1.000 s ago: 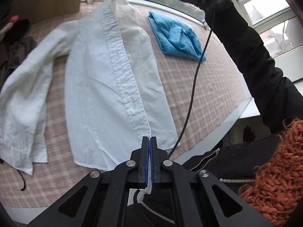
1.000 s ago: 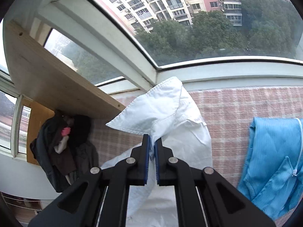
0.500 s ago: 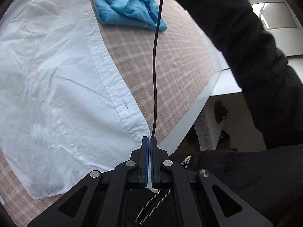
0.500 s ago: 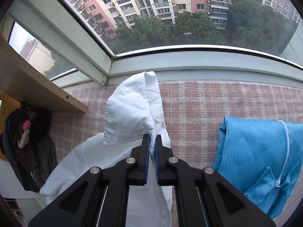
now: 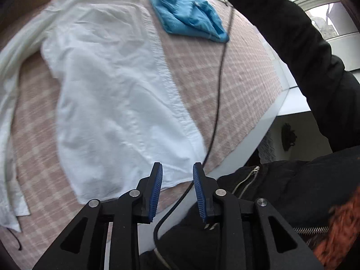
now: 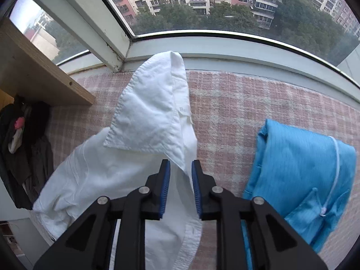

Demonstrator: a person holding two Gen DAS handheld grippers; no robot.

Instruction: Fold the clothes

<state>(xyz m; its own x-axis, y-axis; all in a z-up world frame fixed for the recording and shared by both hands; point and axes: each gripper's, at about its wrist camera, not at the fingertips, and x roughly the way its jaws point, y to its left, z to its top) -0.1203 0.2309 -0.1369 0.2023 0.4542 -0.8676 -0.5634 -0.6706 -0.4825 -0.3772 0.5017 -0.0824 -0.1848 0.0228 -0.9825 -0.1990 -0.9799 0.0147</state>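
A white button-up shirt lies spread on the pink checked tabletop, its hem near the front edge. My left gripper is open and empty just above the hem corner. In the right wrist view the shirt's collar points toward the window. My right gripper is open, with the collar-side shirt edge lying loose between its fingers.
A folded blue garment lies to the right of the shirt, also in the right wrist view. A black cable hangs over the table. Dark clothes sit under a wooden shelf at left. The table edge is close.
Both grippers have opened and let go of the shirt. The shirt's front panel now lies flat on the table, and the collar has settled down.
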